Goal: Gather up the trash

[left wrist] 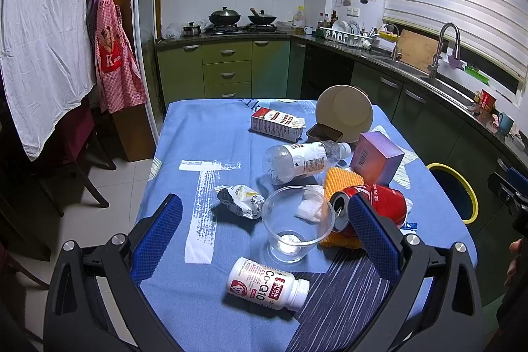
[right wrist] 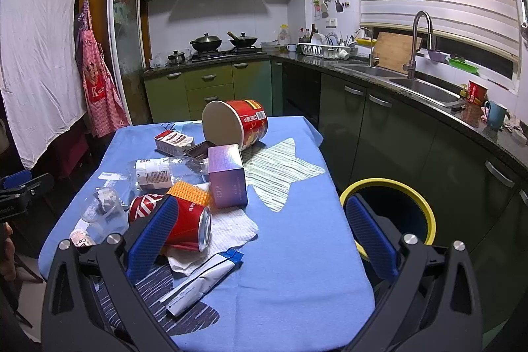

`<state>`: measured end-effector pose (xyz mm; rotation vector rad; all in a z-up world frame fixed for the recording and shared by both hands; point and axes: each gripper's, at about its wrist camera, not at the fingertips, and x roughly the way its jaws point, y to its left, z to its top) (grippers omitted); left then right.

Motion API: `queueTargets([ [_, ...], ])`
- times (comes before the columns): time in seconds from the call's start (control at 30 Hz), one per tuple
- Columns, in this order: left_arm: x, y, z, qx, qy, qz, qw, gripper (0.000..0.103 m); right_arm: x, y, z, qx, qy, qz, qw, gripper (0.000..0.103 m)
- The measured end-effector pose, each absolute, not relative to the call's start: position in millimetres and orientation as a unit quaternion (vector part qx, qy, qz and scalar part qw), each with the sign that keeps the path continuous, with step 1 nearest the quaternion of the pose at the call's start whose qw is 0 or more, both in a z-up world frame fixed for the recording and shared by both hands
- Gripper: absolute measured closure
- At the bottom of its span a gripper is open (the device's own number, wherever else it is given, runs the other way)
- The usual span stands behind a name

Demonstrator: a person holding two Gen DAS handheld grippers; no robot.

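Both claws hang released over the blue-clothed worktop [right wrist: 297, 253]. The left claw [left wrist: 264, 236] frames a clear cup [left wrist: 295, 221], with a pill bottle [left wrist: 265, 284] below it near the frame's bottom edge. The right claw [right wrist: 260, 240] spans bare cloth in the lower right. Its left finger stands in front of the red can [right wrist: 184, 221] lying on white tissue [right wrist: 231, 230]. The yellow-rimmed bin [right wrist: 425, 210] sits beside the worktop's right edge.

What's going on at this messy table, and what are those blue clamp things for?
A person holds two blue-padded grippers, collecting trash. The left gripper and right gripper are both open and empty above the blue tablecloth. A red can, plastic bottle, clear cup and purple box still lie there. The yellow-rimmed bin waits beside.
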<state>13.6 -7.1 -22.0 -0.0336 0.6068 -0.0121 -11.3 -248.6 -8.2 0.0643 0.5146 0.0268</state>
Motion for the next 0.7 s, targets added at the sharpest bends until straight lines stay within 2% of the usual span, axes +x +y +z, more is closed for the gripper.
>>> queueTargets([
  [0.4,19.5,-5.9,-27.5,-0.015,0.307,-0.006,0.952,0.004,-6.8,-245.9,-11.0,0.026,0.26,0.014,0.965,0.006],
  [0.7,59.4,4.9,-13.3,-0.011,0.294,-0.002,0.956,0.004,29.9,-247.8,-1.6,0.035,0.259,0.024,0.965,0.006],
])
